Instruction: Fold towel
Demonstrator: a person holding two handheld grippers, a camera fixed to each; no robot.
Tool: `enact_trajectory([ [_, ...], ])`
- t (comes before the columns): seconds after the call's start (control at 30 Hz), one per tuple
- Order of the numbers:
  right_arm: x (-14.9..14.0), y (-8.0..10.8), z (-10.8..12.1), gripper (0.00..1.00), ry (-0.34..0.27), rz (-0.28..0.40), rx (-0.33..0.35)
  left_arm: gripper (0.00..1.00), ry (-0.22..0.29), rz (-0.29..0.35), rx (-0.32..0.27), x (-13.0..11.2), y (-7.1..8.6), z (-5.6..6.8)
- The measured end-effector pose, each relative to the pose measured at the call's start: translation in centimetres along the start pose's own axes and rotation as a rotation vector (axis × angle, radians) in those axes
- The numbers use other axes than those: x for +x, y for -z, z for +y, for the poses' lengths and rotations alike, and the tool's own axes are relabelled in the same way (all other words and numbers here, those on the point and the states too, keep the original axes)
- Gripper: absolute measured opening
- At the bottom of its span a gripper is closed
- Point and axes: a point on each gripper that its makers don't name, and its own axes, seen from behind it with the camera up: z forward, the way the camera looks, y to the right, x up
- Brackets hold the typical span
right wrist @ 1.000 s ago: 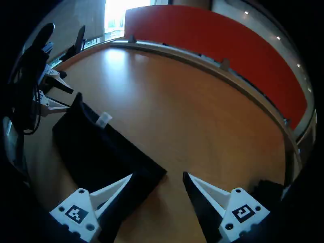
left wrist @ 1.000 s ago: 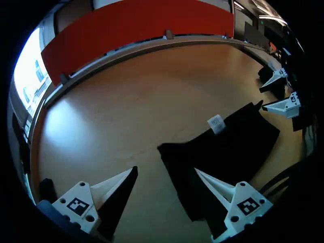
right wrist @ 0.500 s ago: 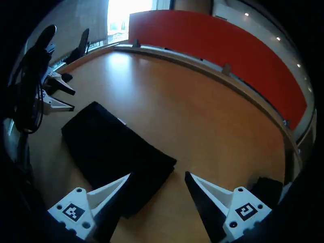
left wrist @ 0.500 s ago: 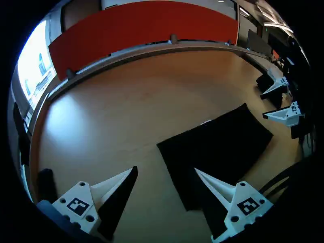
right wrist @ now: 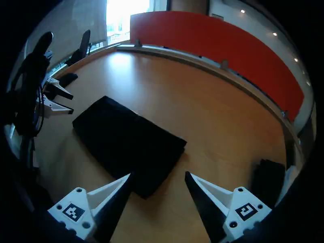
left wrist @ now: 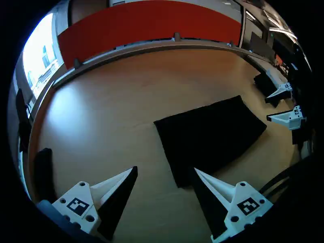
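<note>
The black towel (left wrist: pixel 208 135) lies flat on the bench (left wrist: pixel 113 105) just ahead of the left gripper (left wrist: pixel 165 169) and right gripper (right wrist: pixel 158 174), their jaws spread wide and empty. Soft and limp, it likely wants pinching at its corners.

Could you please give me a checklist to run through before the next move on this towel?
1. Left tongs open, holding nothing: ok.
2. Right tongs open, holding nothing: ok.
3. Towel lies flat on the table: ok.
4. Folded layers line up at the edges: cannot tell, the cloth is too dark.
5. Dark item near the table's edge lies apart from the towel: ok.
</note>
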Motion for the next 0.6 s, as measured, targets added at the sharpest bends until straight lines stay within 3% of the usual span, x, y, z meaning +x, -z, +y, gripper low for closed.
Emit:
enact_trajectory([
  [0.2,-1.2,0.9,-0.5,0.94,-0.01,-0.003,-0.003,0.92,0.034,-0.003,0.0,-1.2,0.8,0.3],
  [0.6,-1.6,0.8,-0.7,0.94,0.016,-0.006,0.012,0.92,0.059,0.006,0.021,-2.0,2.1,-0.2],
])
